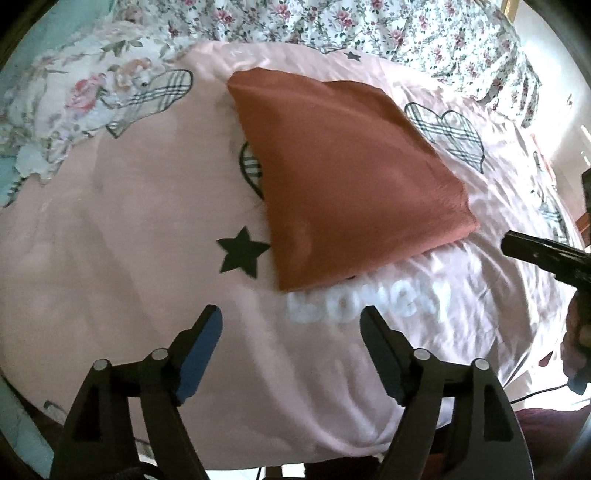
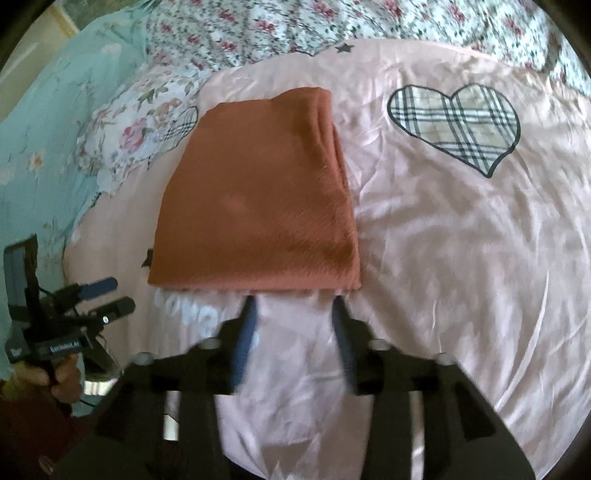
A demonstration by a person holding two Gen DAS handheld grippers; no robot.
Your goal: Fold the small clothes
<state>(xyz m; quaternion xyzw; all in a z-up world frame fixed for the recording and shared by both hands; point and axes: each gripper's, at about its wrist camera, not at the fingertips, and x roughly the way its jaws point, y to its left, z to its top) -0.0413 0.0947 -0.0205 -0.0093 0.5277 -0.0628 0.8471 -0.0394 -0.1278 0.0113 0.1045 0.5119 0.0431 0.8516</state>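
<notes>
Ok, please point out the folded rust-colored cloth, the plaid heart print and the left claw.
folded rust-colored cloth (image 2: pixel 258 199): right wrist view, middle of its top face.
plaid heart print (image 2: pixel 454 125): right wrist view, center of the heart.
left claw (image 1: pixel 291 347): left wrist view, midway between its open fingertips.

Hidden, cut off or unclear:

- Black star (image 2: pixel 149 258), left wrist view shows it whole; in the right wrist view mostly covered by the rust cloth (image 2: pixel 258 199).
- Plaid heart (image 1: pixel 251 168), centre of the left wrist view: largely under the cloth.
- White lettering (image 1: pixel 369 299) on the pink sheet (image 1: pixel 110 258): blurred, top covered, not readable.
- Right gripper (image 2: pixel 295 301): motion-blurred in its own view; cut by the right edge in the other.
- Left gripper (image 1: pixel 291 314): bases cut by the lower frame edge.
- Floral quilt (image 1: pixel 369 26): cropped at the top.
</notes>
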